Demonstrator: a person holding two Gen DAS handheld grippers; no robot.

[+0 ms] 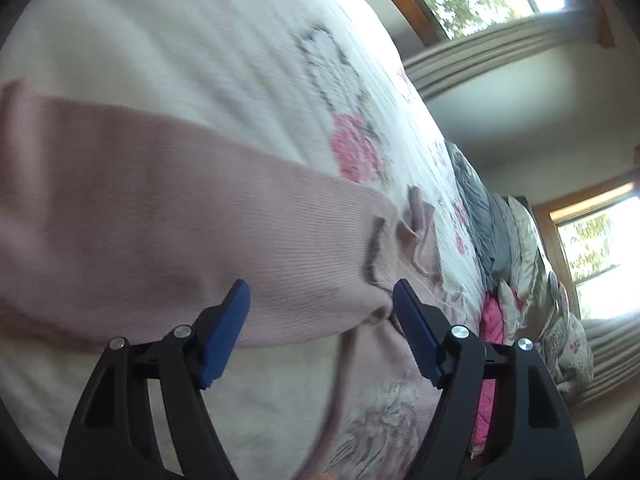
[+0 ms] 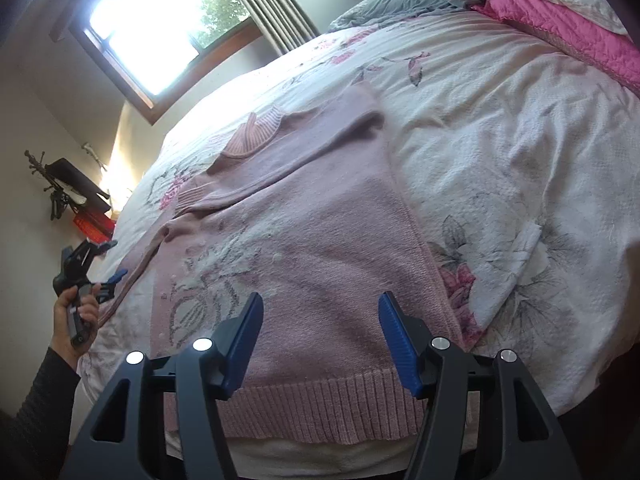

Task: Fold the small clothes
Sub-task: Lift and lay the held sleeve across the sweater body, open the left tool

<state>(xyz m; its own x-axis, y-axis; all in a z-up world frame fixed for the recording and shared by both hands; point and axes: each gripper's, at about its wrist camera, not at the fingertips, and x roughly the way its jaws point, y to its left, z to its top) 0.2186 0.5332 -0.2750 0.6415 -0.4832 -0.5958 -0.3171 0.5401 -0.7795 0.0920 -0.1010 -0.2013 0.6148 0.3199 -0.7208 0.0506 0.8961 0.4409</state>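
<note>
Both grippers released: left gripper [image 1: 321, 300] has the pink sweater [image 2: 312, 248] sleeve between its fingers, right gripper [image 2: 320, 328] straddles the ribbed hem [image 2: 320, 404] on the bedspread [image 2: 520, 160]. I'd pinch both layers squarely before folding, else it skews.

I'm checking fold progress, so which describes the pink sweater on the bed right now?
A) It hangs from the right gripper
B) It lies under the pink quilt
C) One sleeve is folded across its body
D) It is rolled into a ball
C: the pink sweater lies flat on the bedspread with a sleeve folded across its body; both grippers are open and hold nothing.
</note>
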